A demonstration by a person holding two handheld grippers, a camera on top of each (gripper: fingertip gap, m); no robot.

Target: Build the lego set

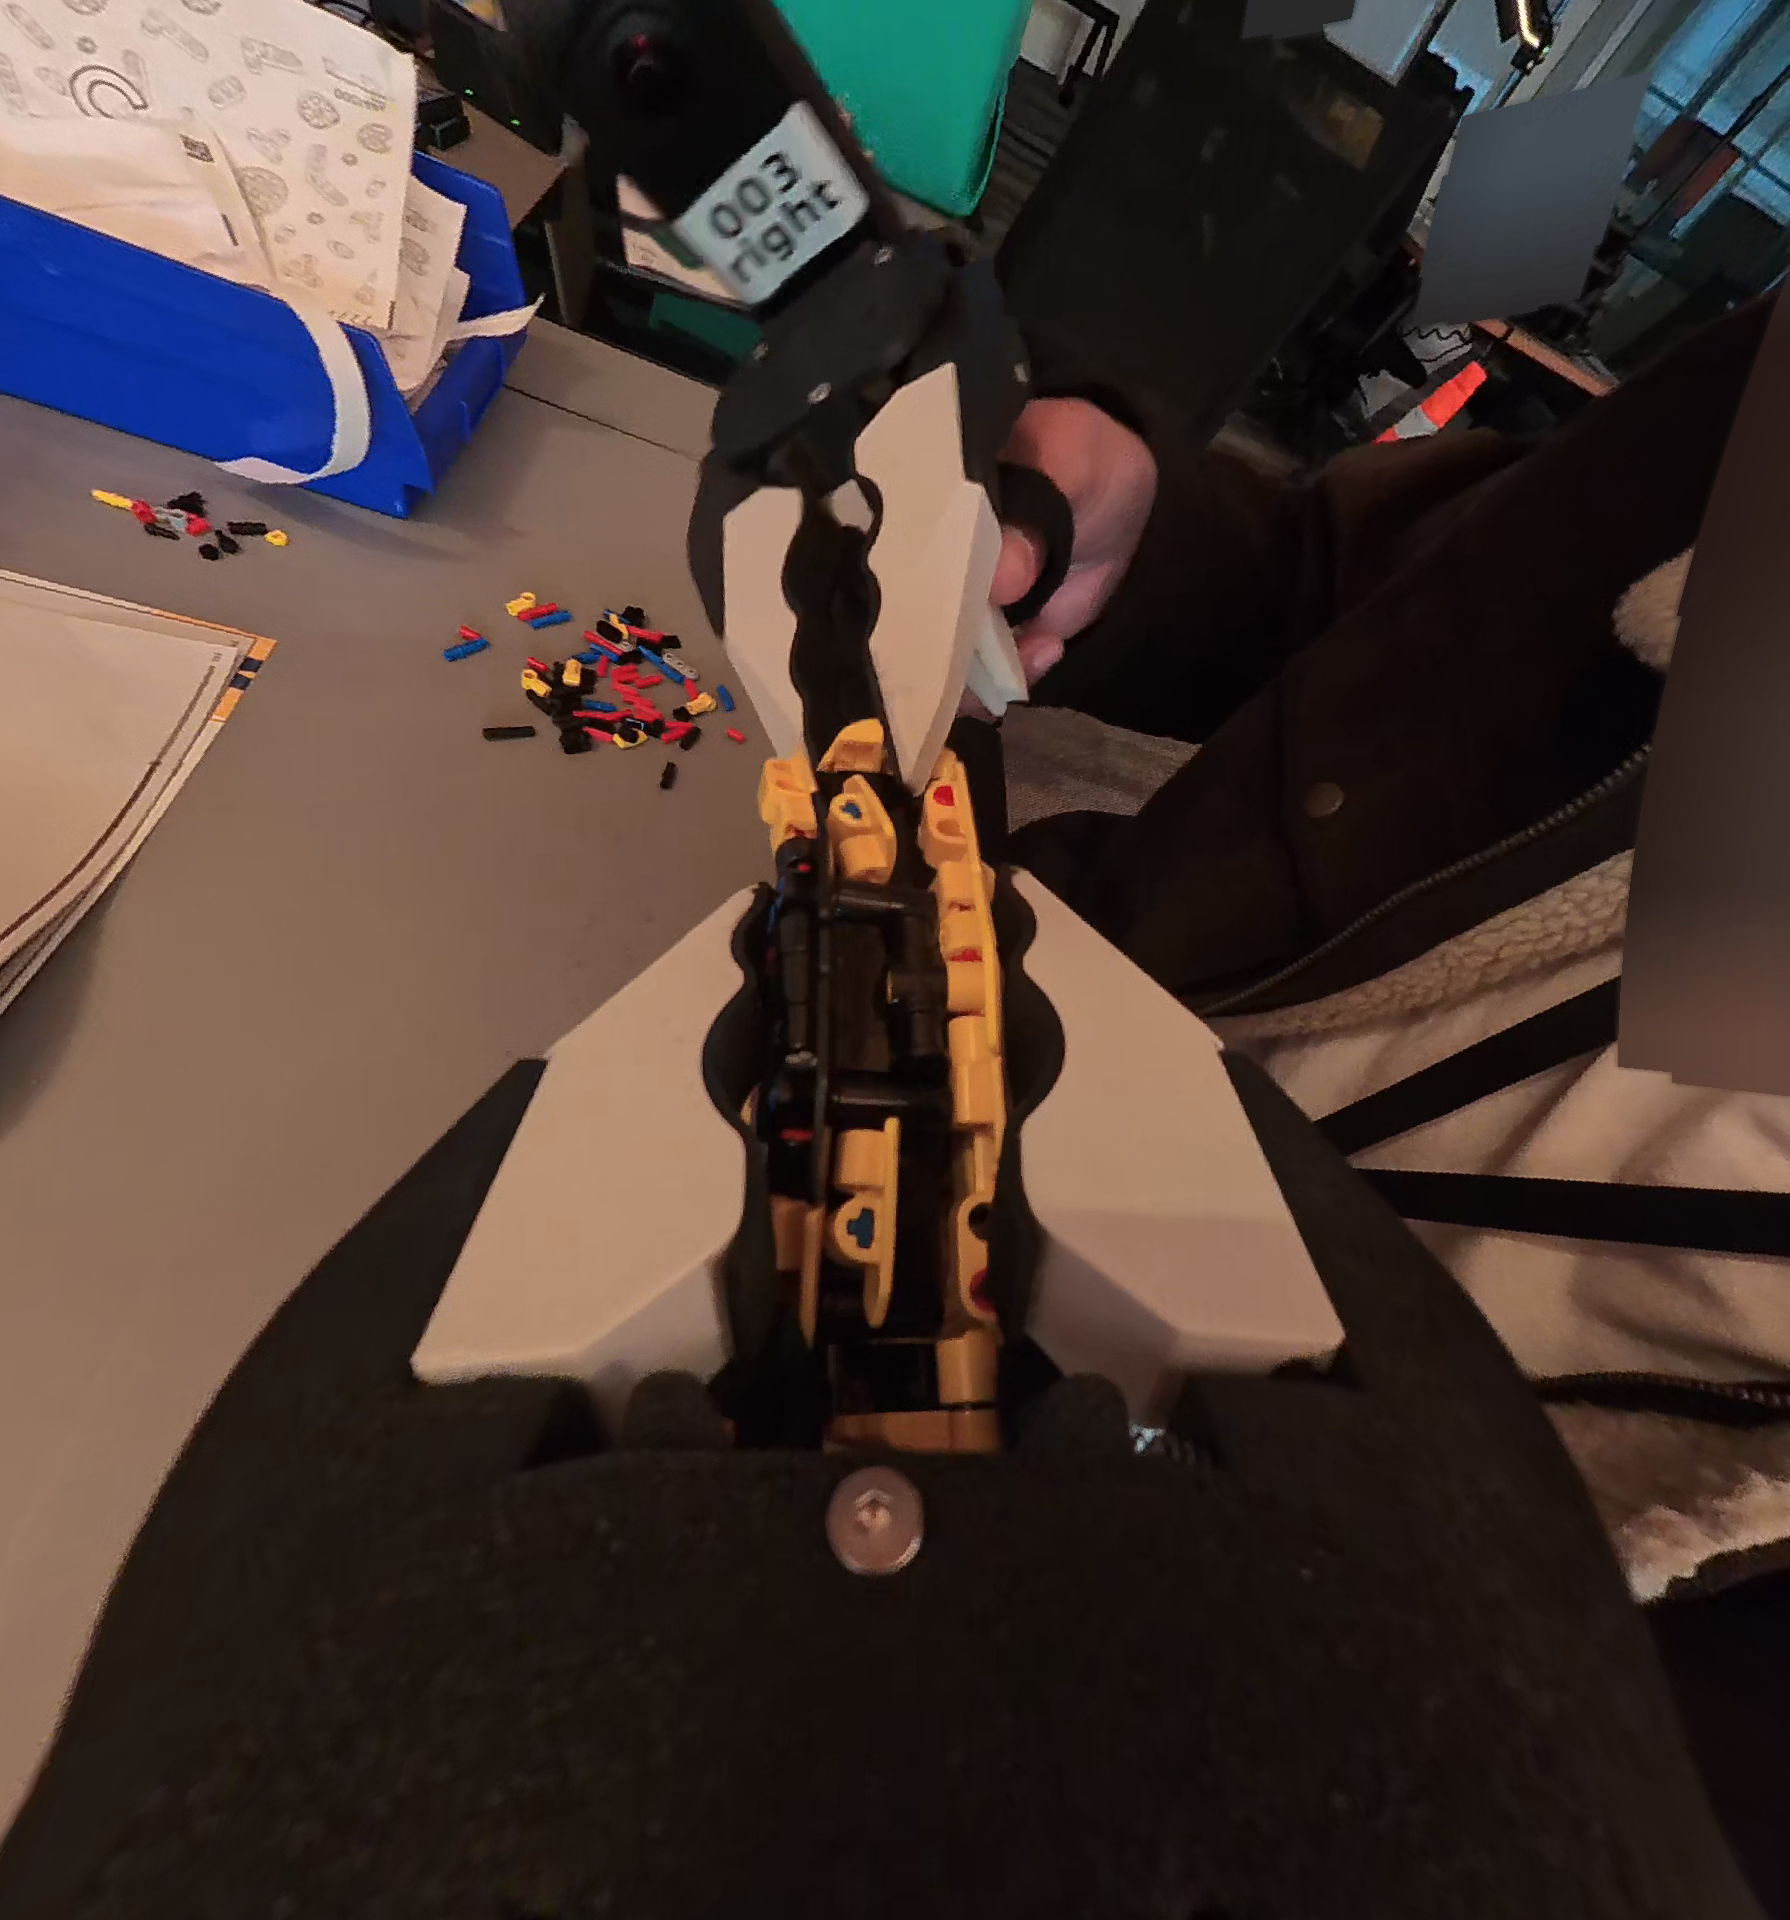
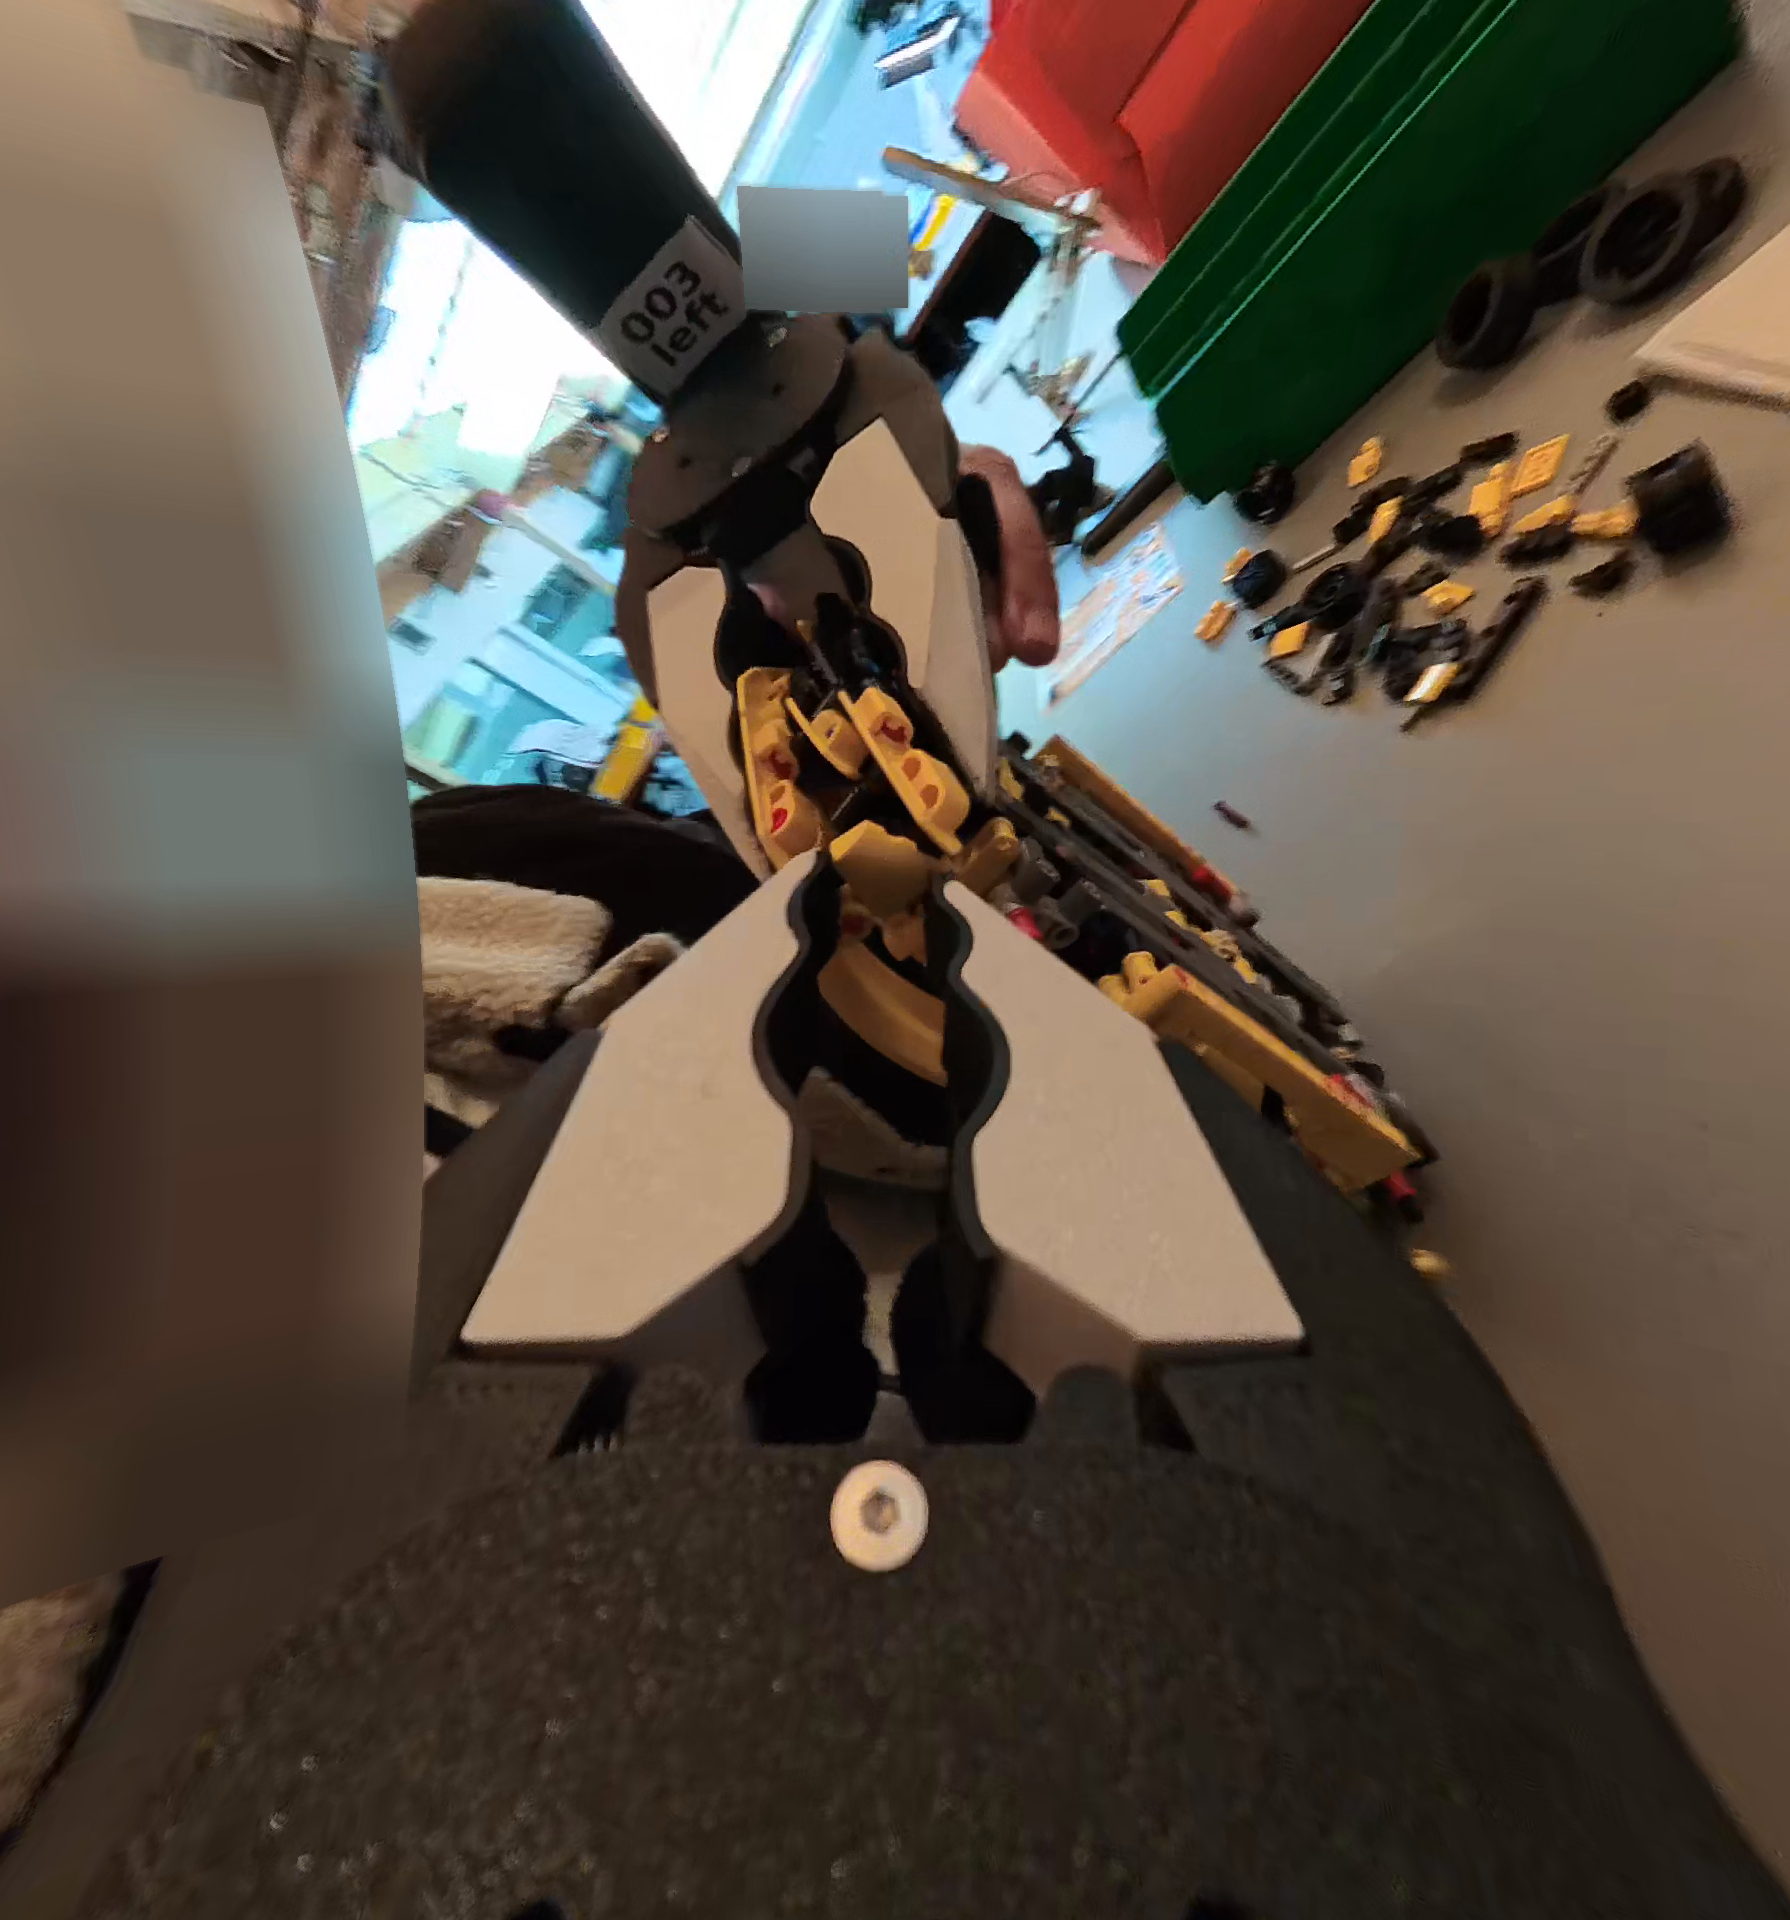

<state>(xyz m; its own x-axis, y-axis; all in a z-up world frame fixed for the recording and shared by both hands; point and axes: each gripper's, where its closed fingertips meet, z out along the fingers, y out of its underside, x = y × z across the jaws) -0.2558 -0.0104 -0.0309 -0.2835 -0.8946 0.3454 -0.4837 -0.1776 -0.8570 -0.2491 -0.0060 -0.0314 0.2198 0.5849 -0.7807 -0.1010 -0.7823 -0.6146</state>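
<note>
Assembly (image 1: 875, 1049) of yellow and black Lego beams, dotted with red and blue pins, sits lengthwise between your two claws, above the grey table (image 1: 351, 987). Your left gripper (image 1: 875, 914) is clenched on its near end; your right gripper (image 1: 855, 758) pinches the far tip. Loose red, blue, black and yellow pins (image 1: 610, 681) lie scattered on the table beyond. The blue bin (image 1: 143, 343) behind them holds printed paper bags (image 1: 205, 135). A green bin (image 2: 1390, 260) stands beside yellow and black parts (image 2: 1431, 561).
</note>
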